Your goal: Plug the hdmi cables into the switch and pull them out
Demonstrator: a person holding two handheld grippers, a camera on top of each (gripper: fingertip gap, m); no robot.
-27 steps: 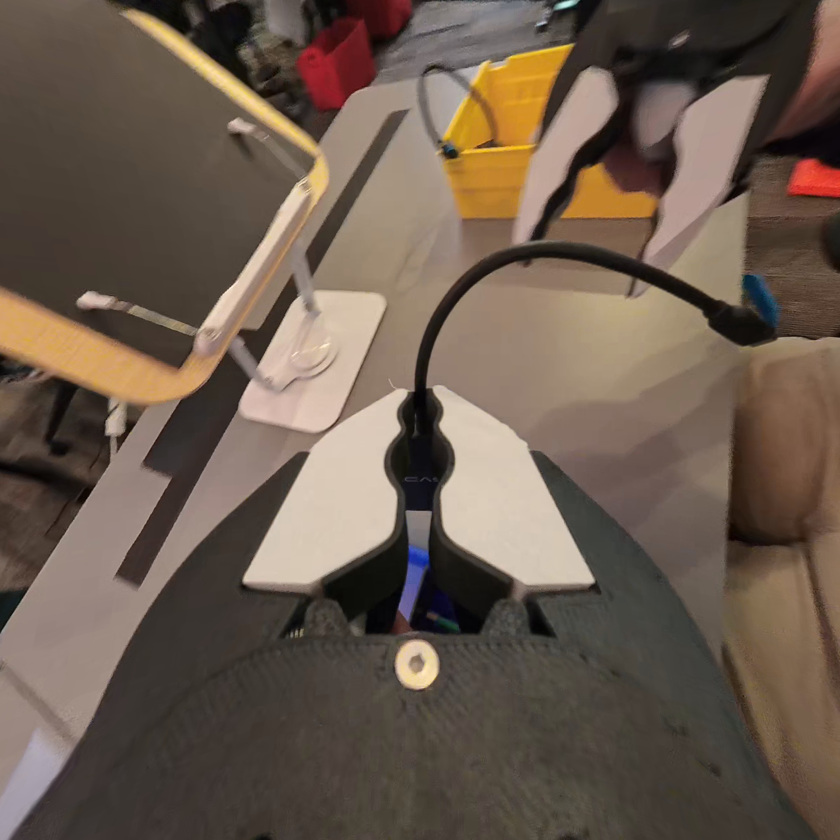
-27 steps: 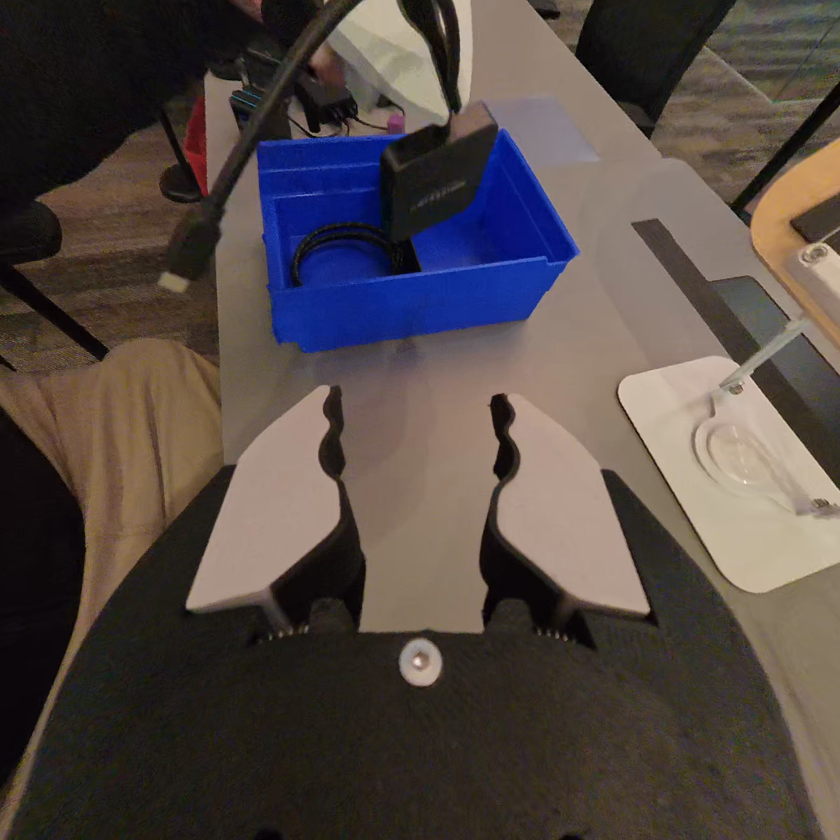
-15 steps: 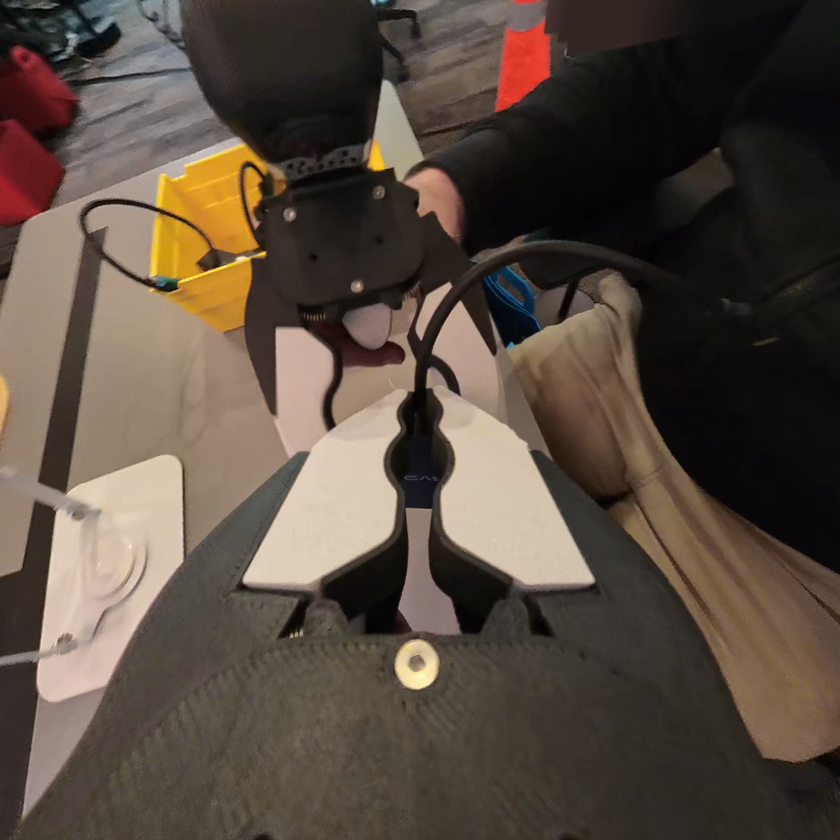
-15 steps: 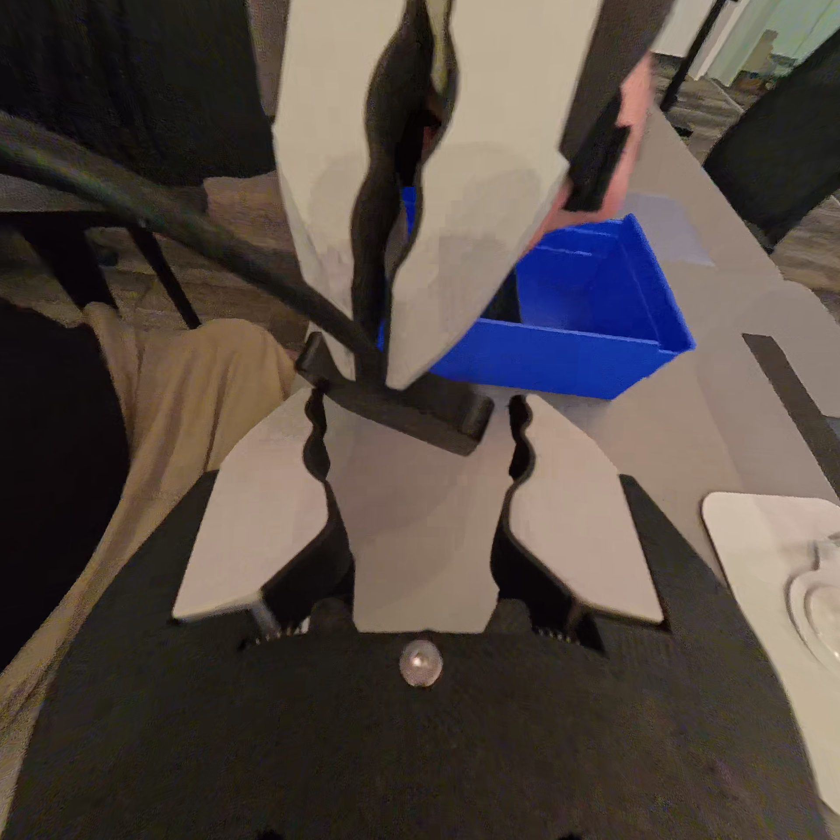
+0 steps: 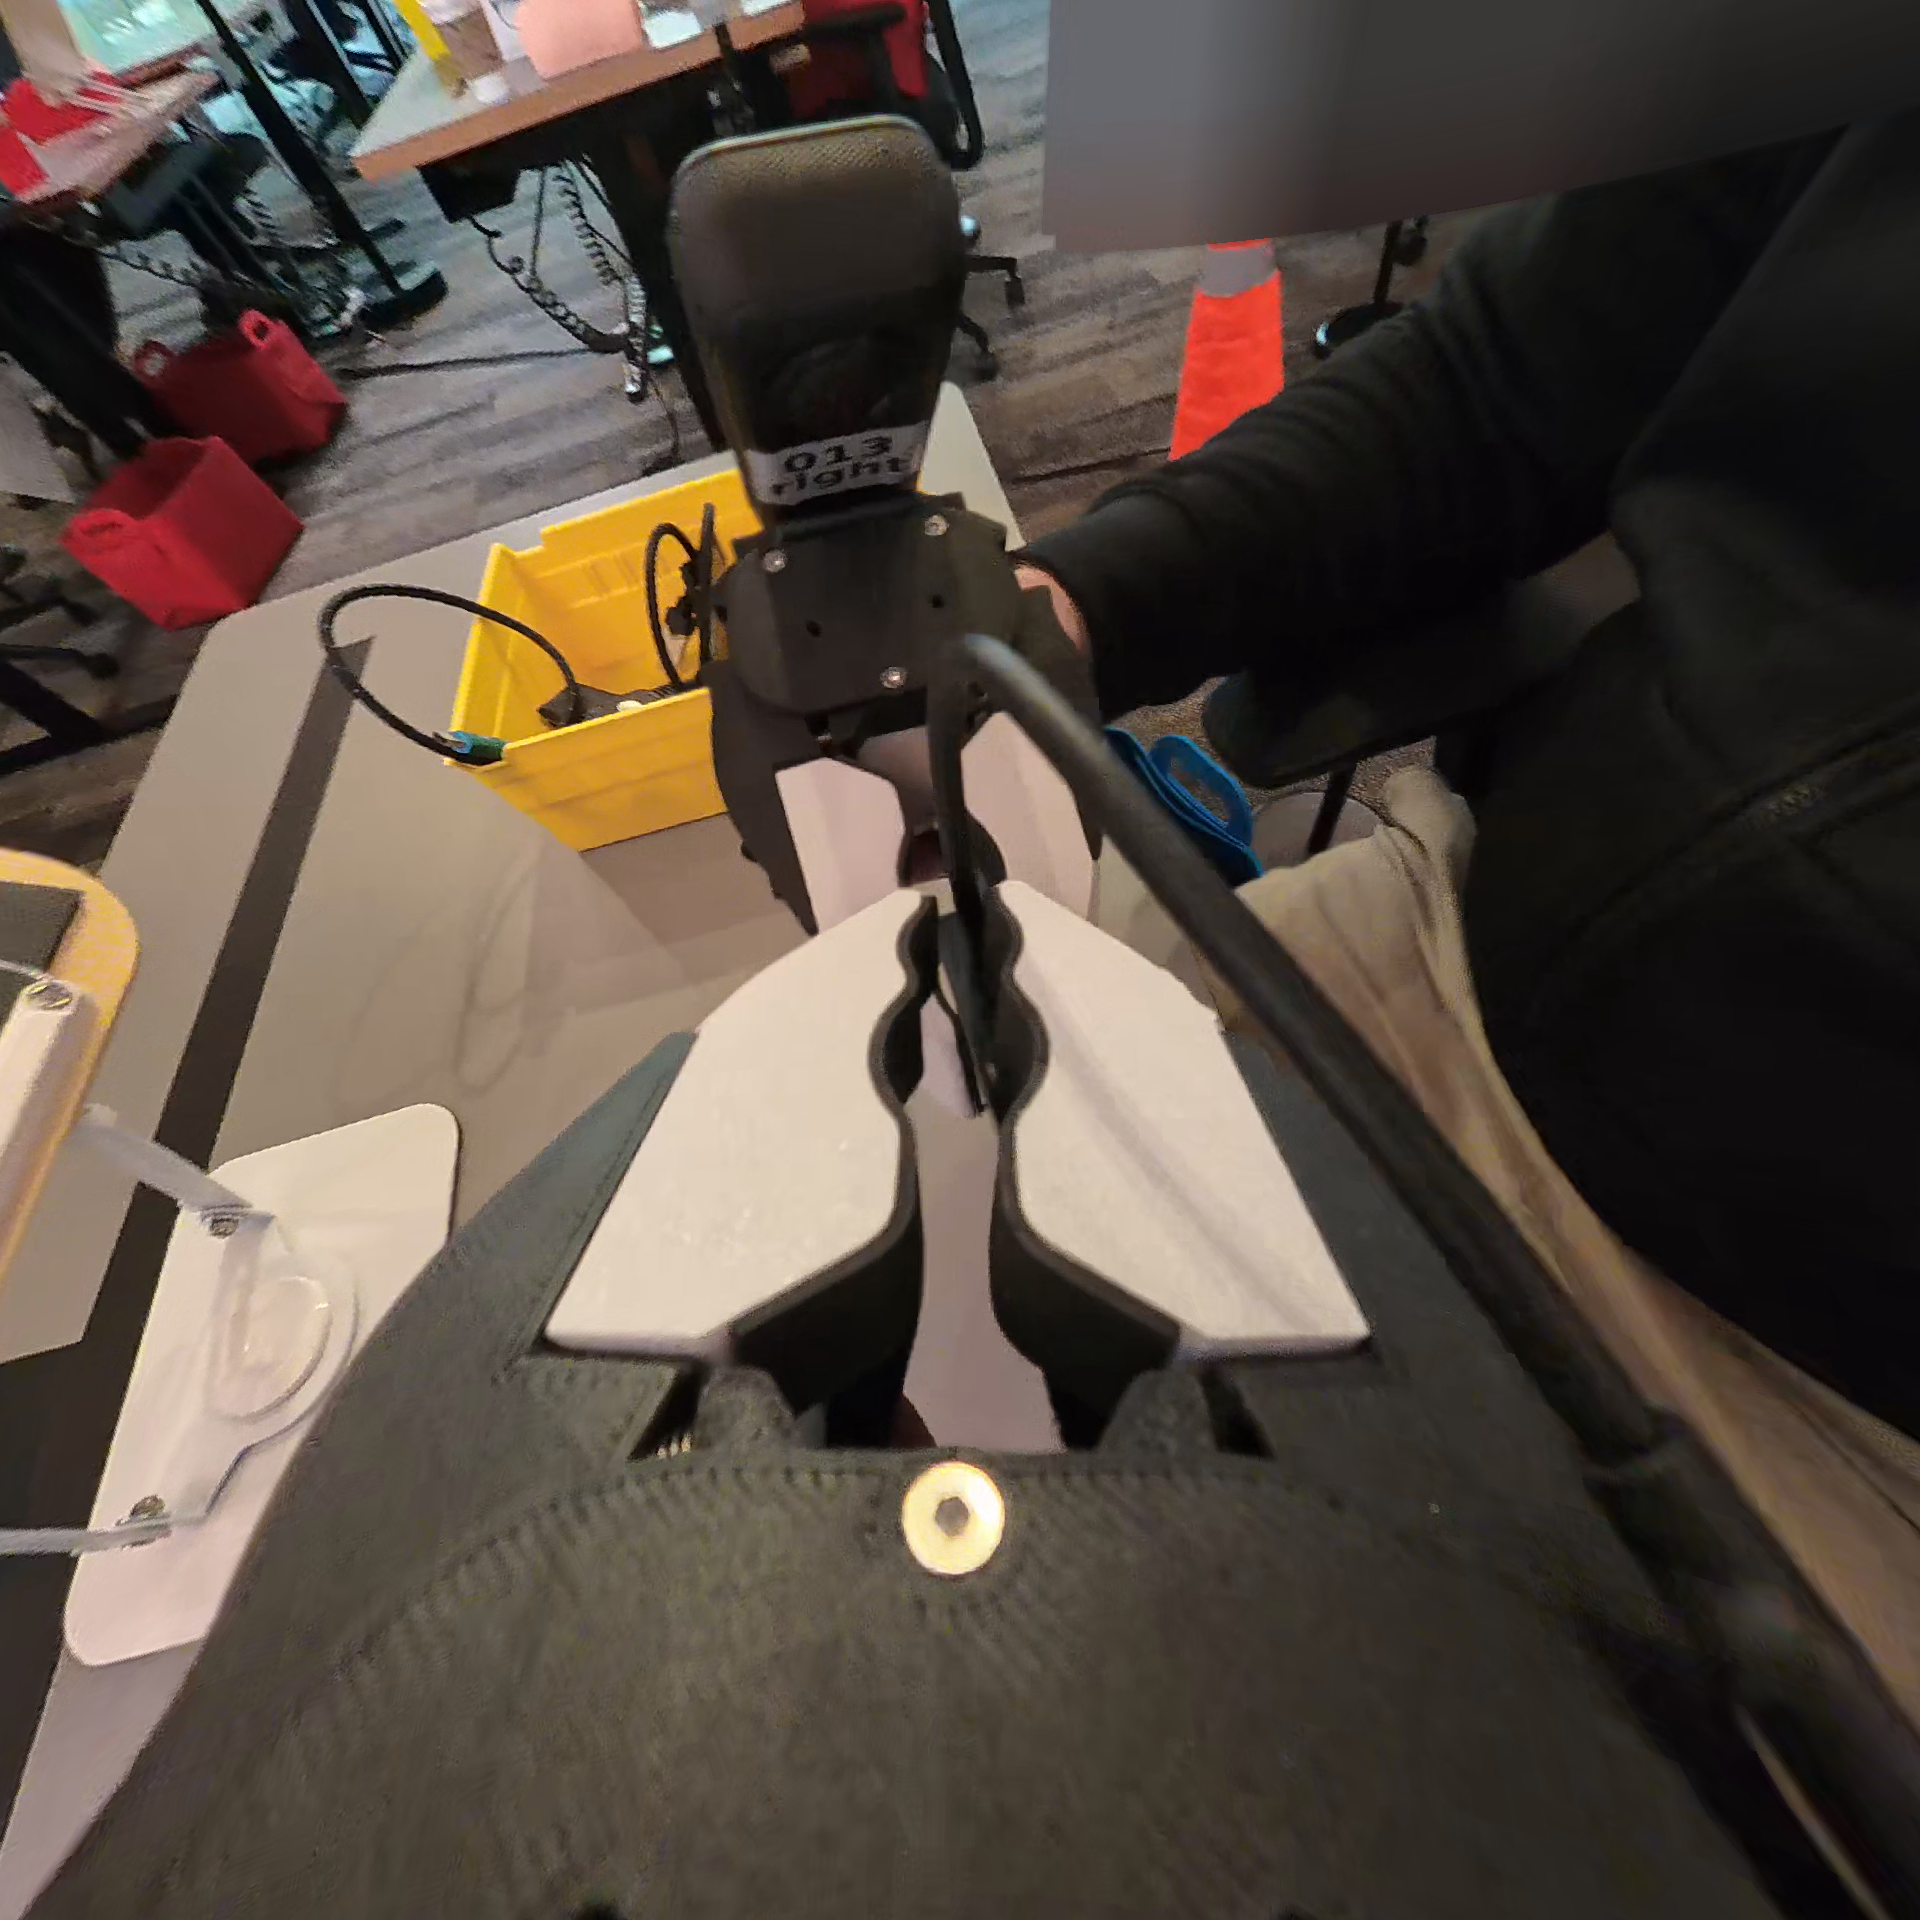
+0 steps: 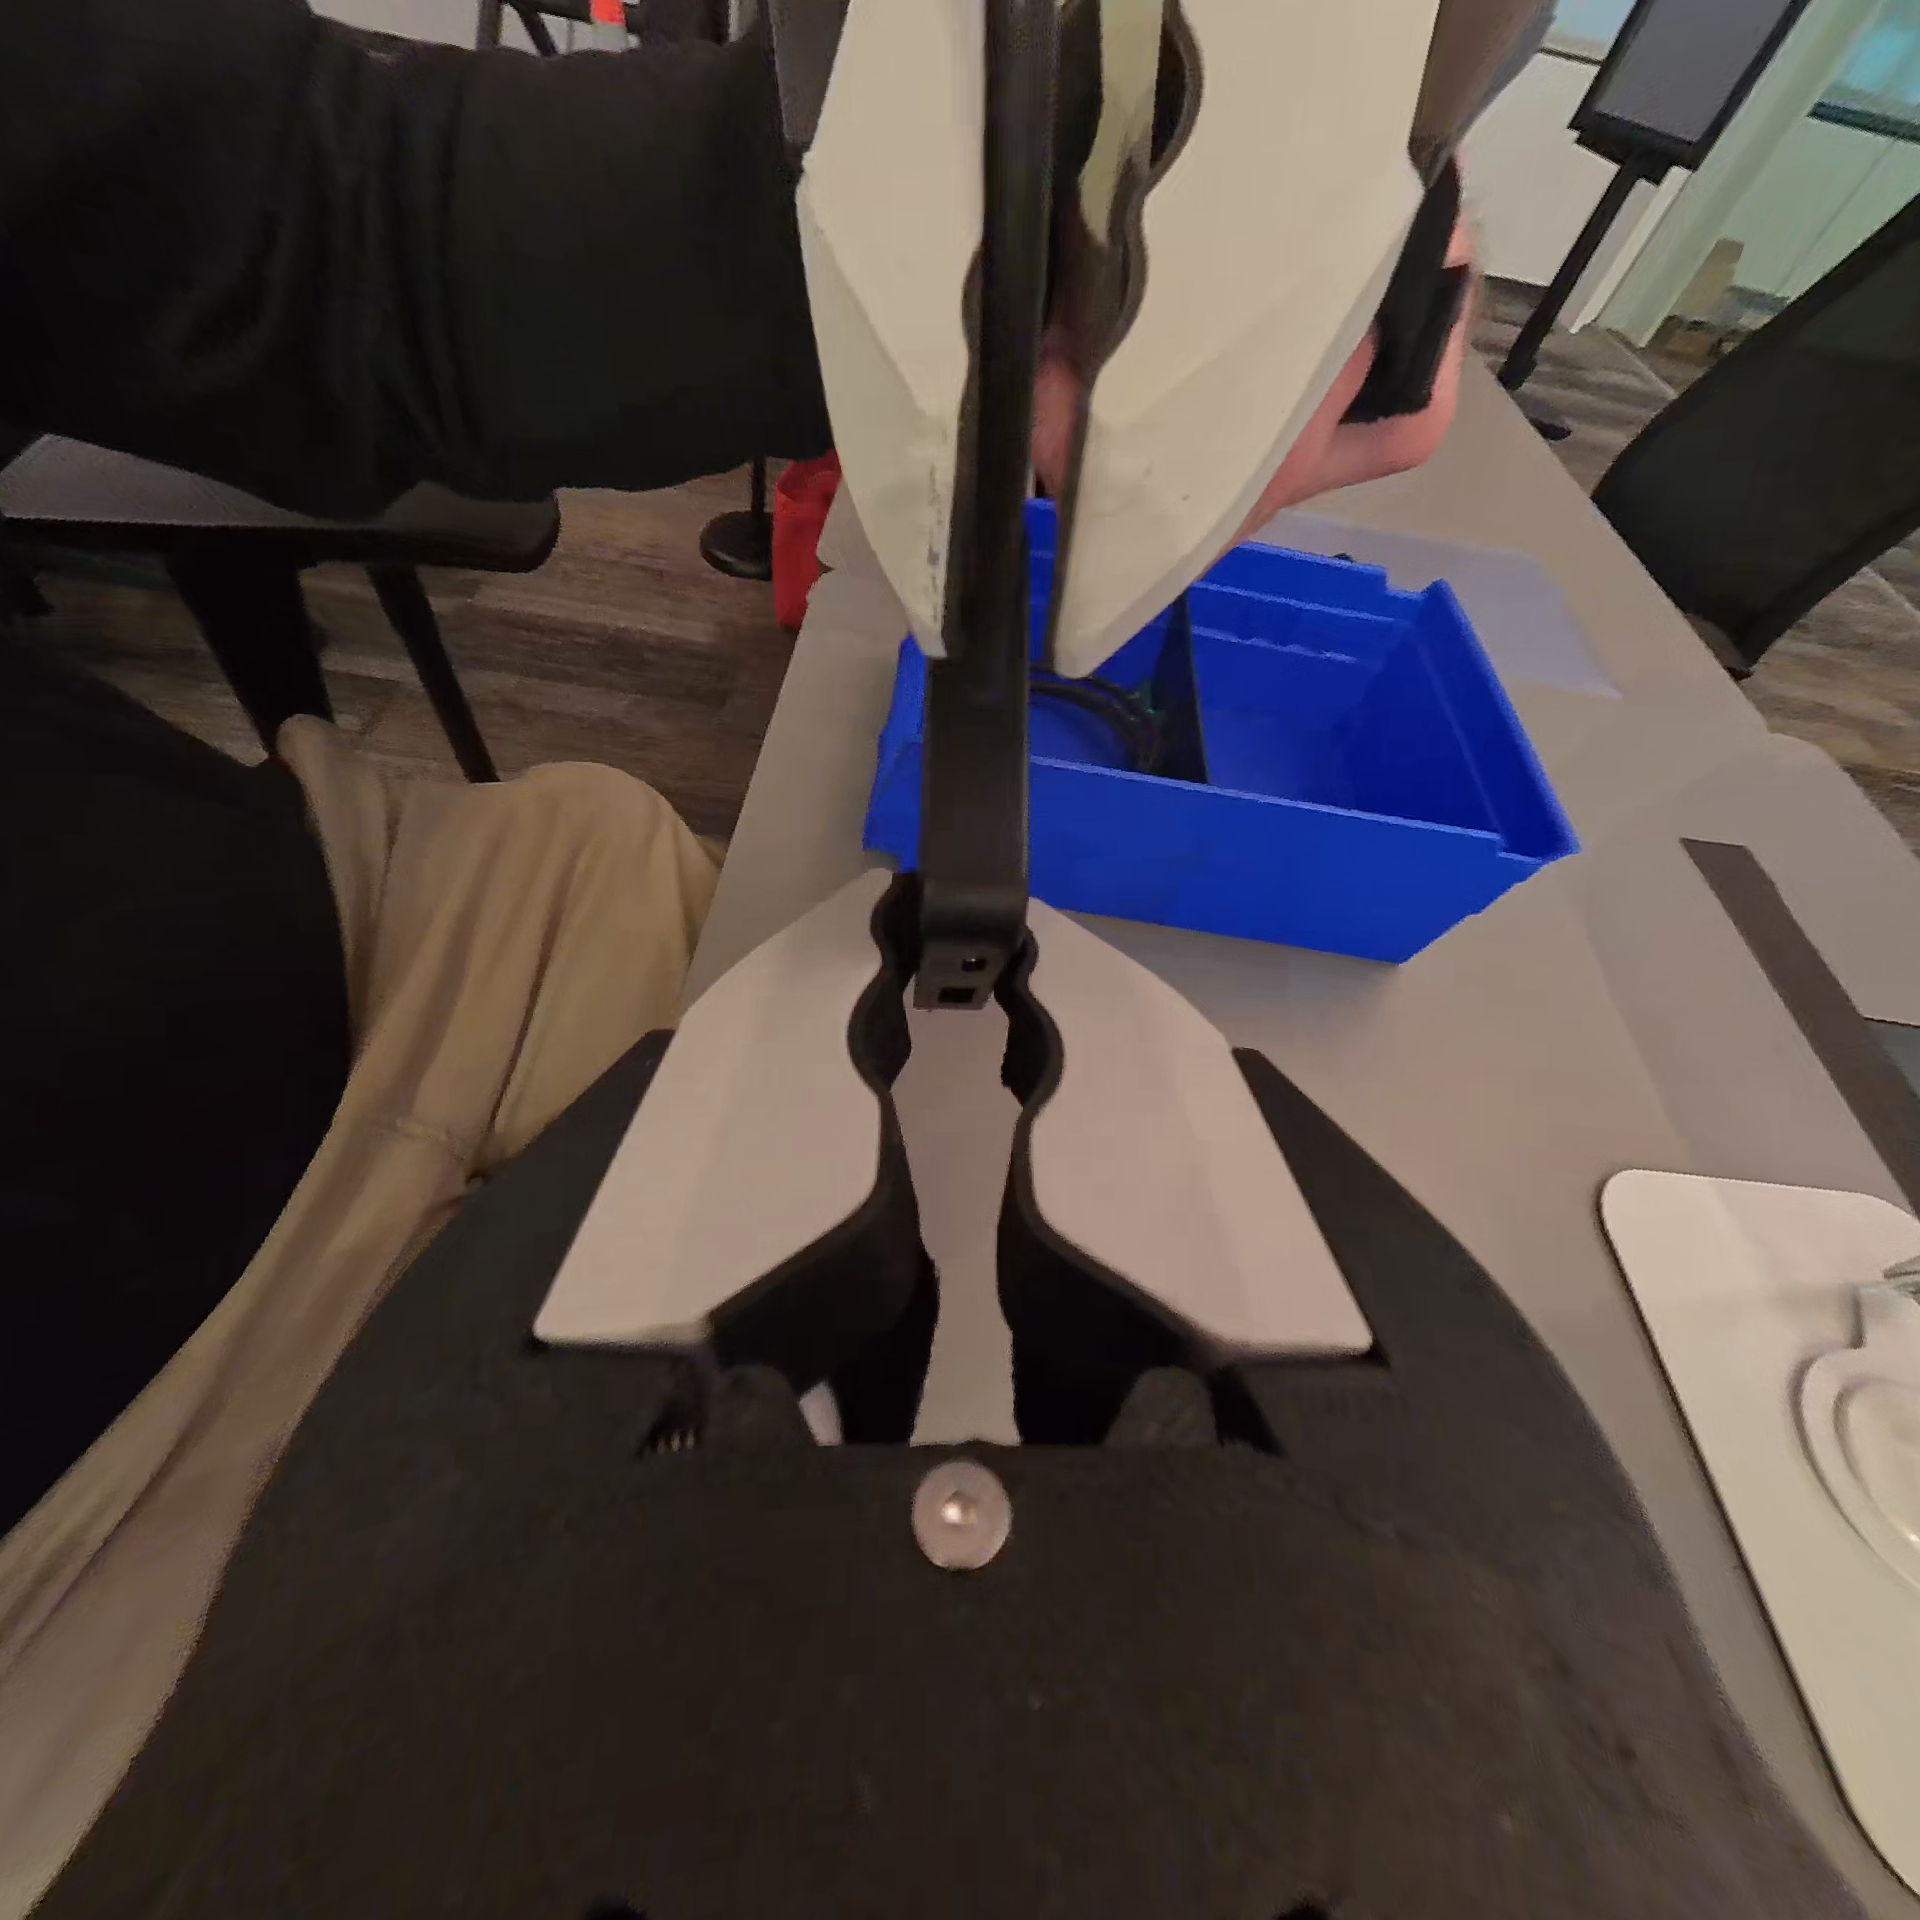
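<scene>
The black HDMI switch (image 6: 977, 779) is held edge-on in the air between both grippers. My right gripper (image 6: 961, 935) is shut on its near end, where small ports show. My left gripper (image 6: 1003, 644) comes in from above and is shut on the switch's other end. In the left wrist view the switch (image 5: 961, 997) is a thin black strip between my left gripper's (image 5: 961, 914) nearly closed fingers, with the right gripper (image 5: 935, 862) facing it just beyond. A thick black cable (image 5: 1247, 987) runs from the switch to the lower right. A coiled cable (image 6: 1081, 717) lies in the blue bin.
The blue bin (image 6: 1351, 873) stands on the grey table (image 6: 1455, 1091) behind the grippers. A yellow bin (image 5: 582, 748) with cables stands at the far end, with one plug (image 5: 468, 743) hanging over its side. A white stand base (image 6: 1766, 1299) is at the right. The person's tan trousers (image 6: 468, 987) are at the table's edge. Some 6 centimetres of space lies between my two pairs of fingers.
The right gripper was open with the switch hanging before it. It has now shut on the switch's free end. Both grippers have drawn together over the table edge.
</scene>
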